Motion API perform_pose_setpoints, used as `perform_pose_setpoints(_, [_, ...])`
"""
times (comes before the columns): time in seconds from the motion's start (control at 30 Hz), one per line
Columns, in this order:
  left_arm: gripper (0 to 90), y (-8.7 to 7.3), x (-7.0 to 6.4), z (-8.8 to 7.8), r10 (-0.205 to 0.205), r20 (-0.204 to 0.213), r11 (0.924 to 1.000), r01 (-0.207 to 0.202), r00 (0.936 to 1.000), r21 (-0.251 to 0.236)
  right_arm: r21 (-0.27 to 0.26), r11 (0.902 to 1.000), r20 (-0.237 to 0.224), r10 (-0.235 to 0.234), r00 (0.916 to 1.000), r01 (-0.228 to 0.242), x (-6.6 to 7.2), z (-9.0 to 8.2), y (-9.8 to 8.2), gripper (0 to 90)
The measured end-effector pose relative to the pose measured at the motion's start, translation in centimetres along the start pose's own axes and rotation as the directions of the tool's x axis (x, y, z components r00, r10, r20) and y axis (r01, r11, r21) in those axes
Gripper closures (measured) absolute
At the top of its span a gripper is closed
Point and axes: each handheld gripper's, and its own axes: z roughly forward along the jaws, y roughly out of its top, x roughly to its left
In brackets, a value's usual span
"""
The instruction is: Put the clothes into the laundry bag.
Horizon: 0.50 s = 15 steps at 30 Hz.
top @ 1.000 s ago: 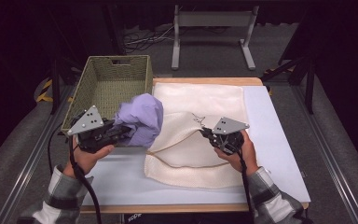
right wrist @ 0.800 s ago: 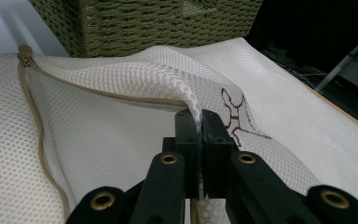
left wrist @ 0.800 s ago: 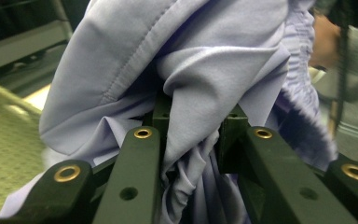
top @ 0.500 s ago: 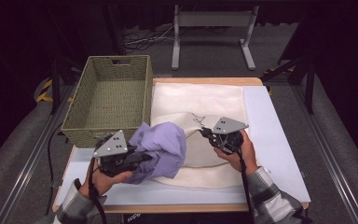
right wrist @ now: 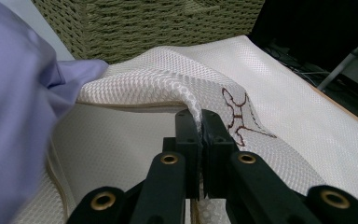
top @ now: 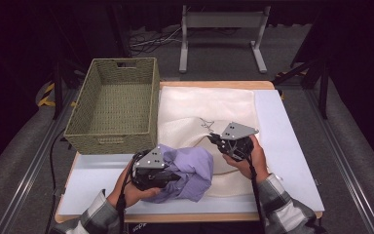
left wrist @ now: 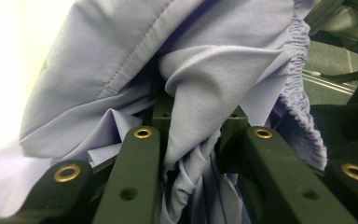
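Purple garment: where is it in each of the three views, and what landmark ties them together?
High view: the purple garment is bunched at the table's front edge, beside the left hand-held gripper.
Left gripper view: the fabric covers the upper frame and is pinched between the jaws.
Right gripper view: it takes up the left edge.
Shared landmark: the white mesh bag shows in the high and right gripper views.

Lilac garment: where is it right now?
High view: the lilac garment is bunched in the left gripper at the table's near edge, lapping onto the cream cloth, below the wicker basket.
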Motion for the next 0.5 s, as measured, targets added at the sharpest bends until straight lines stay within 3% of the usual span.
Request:
perform_pose_setpoints(0.33, [75.2,2.1,-0.2,4.7,-0.006,-0.006,0.9949,0.007,1.0,0.1,-0.002,0.9999,0.004,-0.011,0.9999,0.011,0.2,-0.2,0.3,88.0])
perform_pose_setpoints(0.43, [75.2,2.8,-1.1,5.5,0.027,0.016,0.9942,-0.028,0.9995,0.104,-0.004,0.9999,0.005,-0.01,0.9999,0.01,0.2,-0.3,0.3,88.0])
perform_pose_setpoints(0.5, [75.2,3.1,-1.8,5.8,0.05,0.007,0.9909,-0.05,0.9987,0.125,-0.005,0.9999,0.006,-0.012,0.9999,0.012,0.1,-0.4,0.3,88.0])
